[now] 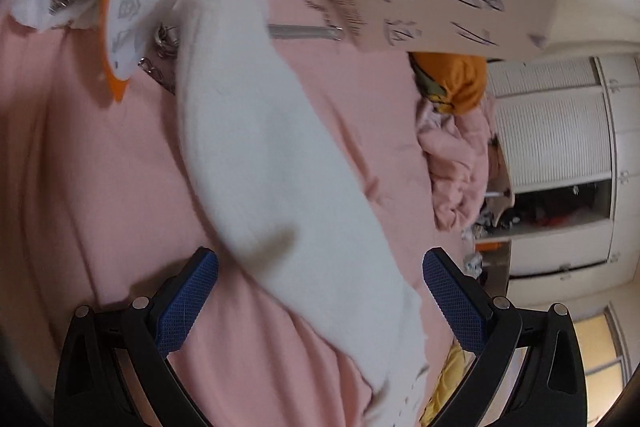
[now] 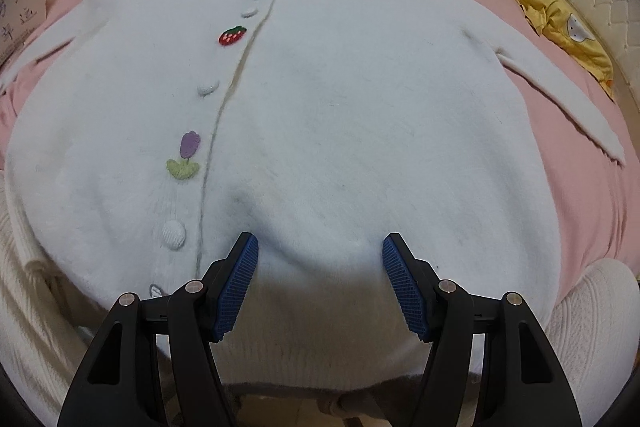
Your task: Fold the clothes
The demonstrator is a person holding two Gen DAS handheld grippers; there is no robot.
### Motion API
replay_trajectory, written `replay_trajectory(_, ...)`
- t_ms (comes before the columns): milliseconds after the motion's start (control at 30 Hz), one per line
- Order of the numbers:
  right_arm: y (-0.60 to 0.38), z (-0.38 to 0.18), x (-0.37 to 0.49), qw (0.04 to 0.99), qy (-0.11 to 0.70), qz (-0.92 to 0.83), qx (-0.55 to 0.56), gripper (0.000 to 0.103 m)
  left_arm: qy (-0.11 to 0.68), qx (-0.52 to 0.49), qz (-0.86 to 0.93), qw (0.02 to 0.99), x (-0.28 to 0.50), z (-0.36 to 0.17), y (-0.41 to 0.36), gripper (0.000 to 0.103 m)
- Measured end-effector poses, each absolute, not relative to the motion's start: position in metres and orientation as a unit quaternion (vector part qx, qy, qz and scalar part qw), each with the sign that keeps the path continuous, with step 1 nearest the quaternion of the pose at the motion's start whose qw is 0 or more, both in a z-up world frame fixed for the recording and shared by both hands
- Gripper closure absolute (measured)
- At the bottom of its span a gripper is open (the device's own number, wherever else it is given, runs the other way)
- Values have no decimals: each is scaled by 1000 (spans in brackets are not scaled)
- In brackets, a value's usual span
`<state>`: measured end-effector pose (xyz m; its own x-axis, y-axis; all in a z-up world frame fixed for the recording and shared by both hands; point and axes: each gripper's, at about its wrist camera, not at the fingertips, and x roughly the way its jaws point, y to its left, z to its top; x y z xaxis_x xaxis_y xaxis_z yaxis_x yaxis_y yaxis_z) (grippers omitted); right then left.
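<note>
A white cardigan [image 2: 320,107] lies spread flat, front up, on the pink bed [image 2: 592,187]. The right claw [image 2: 320,251] hangs wide apart over its hem — gripping nothing. The left claw [image 1: 320,267] is also spread wide, one cardigan sleeve [image 1: 260,147] running between its blue pads [image 1: 188,303] — unpinched.

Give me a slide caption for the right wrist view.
Open right gripper poised over white cardigan spread flat on pink bed.
</note>
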<state>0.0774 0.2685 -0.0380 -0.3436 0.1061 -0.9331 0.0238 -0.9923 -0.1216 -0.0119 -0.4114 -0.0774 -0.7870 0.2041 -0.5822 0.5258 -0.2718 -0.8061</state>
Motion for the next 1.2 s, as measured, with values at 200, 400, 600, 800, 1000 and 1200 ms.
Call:
replay_trajectory(200,267,-39,75,30,-63,814,-577,37,584,284,-750,125,-36,-69,-427,18)
replay_trajectory(400,269,-39,74,30,-56,814,-577,37,563,339,-735,164,-53,-84,-436,94)
replay_trajectory(600,274,-38,75,23,-36,817,-574,36,512,317,-782,161,-64,-38,-406,94)
replay_trajectory(800,279,-34,78,11,-14,828,-561,36,387,333,-853,110,-115,39,-335,94)
replay_trajectory(1000,288,-29,77,-15,23,840,-542,36,206,378,-902,20,-188,91,-171,94)
replay_trajectory(1200,301,-24,79,-36,70,846,-527,36,63,398,-914,-54,-236,95,11,94)
